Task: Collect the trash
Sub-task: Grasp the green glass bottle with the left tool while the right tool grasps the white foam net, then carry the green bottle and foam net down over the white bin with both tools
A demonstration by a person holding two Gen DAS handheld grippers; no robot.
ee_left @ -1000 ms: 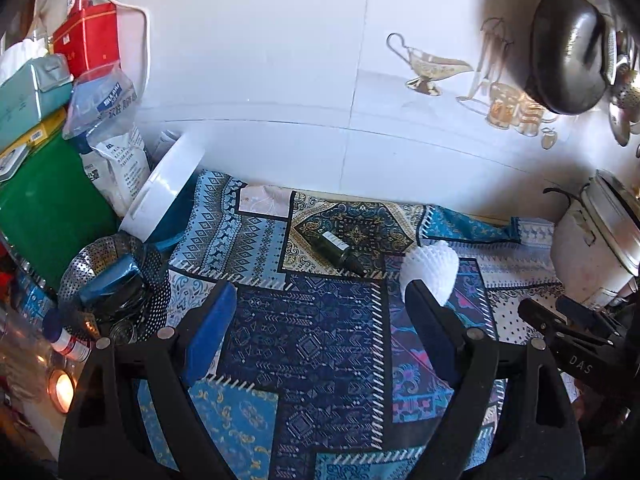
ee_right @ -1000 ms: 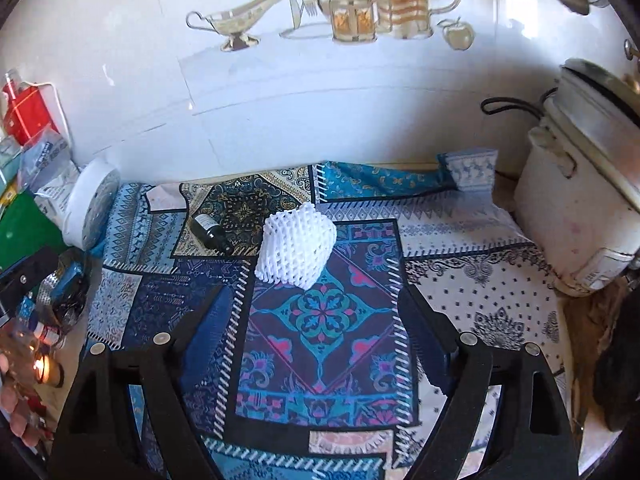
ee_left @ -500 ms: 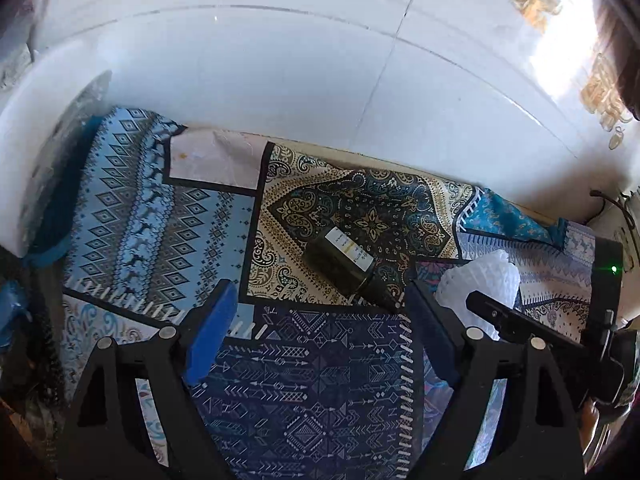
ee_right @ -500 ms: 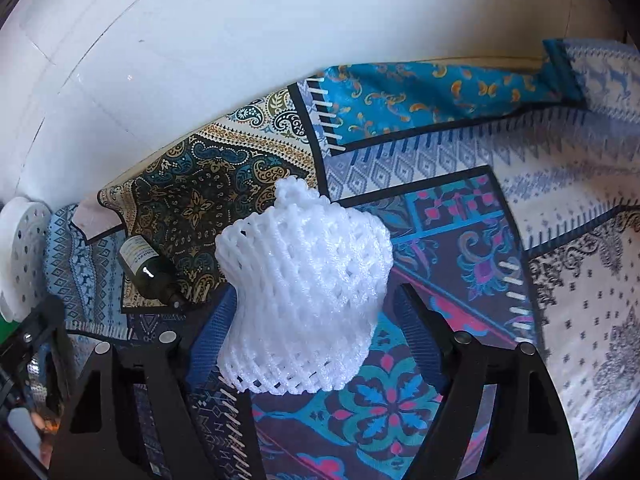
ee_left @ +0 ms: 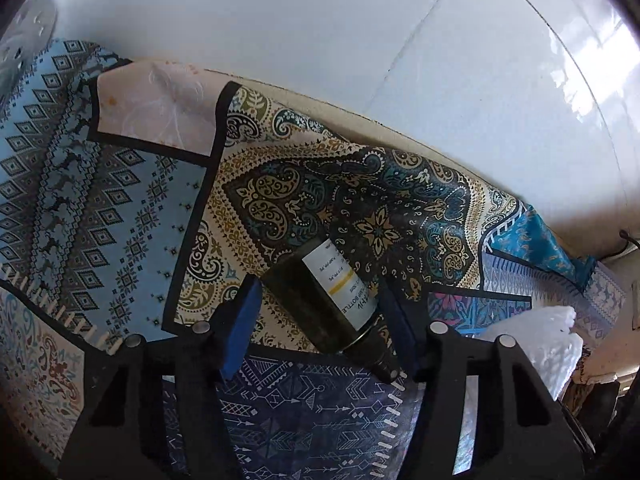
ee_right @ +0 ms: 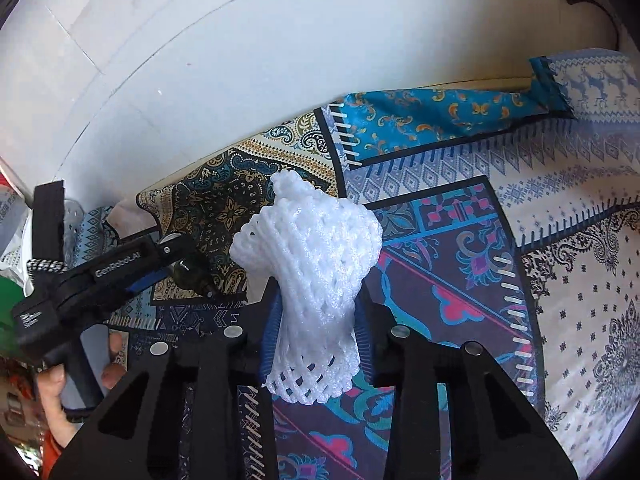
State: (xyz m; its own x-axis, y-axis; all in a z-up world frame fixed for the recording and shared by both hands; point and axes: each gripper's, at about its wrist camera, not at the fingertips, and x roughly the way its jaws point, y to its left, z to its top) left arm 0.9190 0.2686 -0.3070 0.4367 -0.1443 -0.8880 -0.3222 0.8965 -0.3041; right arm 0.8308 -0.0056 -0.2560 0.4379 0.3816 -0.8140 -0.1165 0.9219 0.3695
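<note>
Left gripper (ee_left: 320, 312): jaws narrowed, just been closing, dark green bottle (ee_left: 320, 300) between them. Blue pad (ee_left: 240, 328) at 9 o'clock of the bottle, with a sliver of cloth seen between pad and glass; far pad (ee_left: 394, 320) at 3 o'clock lies against the bottle shoulder. Firm clamping can't be confirmed from this view. The bottle is seen lying on its side on the patchwork cloth (ee_left: 120, 220), base toward 11 o'clock, black cap toward 5 o'clock, white label (ee_left: 340, 284) facing up.

Right gripper (ee_right: 316, 332): jaws drawn in, just been closing, white foam net sleeve (ee_right: 312, 272) pinched between the 2 pads. The sleeve is squeezed to a waist at the pads, flared above toward 12 o'clock and fanned out below toward 6 o'clock. It is held over the purple/teal patch (ee_right: 440, 280) of the cloth; contact with the cloth can't be told.

Cross views: in the right wrist view the left gripper (ee_right: 160, 264) is seen at 9 o'clock, with the bottle (ee_right: 192, 276) at its tip, just beside the sleeve. A person's fingers (ee_right: 112, 360) are wrapped on its handle at 8 o'clock. In the left wrist view the sleeve (ee_left: 532, 344) shows at 4 o'clock.

White tiled wall (ee_left: 320, 40) is seen behind the cloth at 12 o'clock.
</note>
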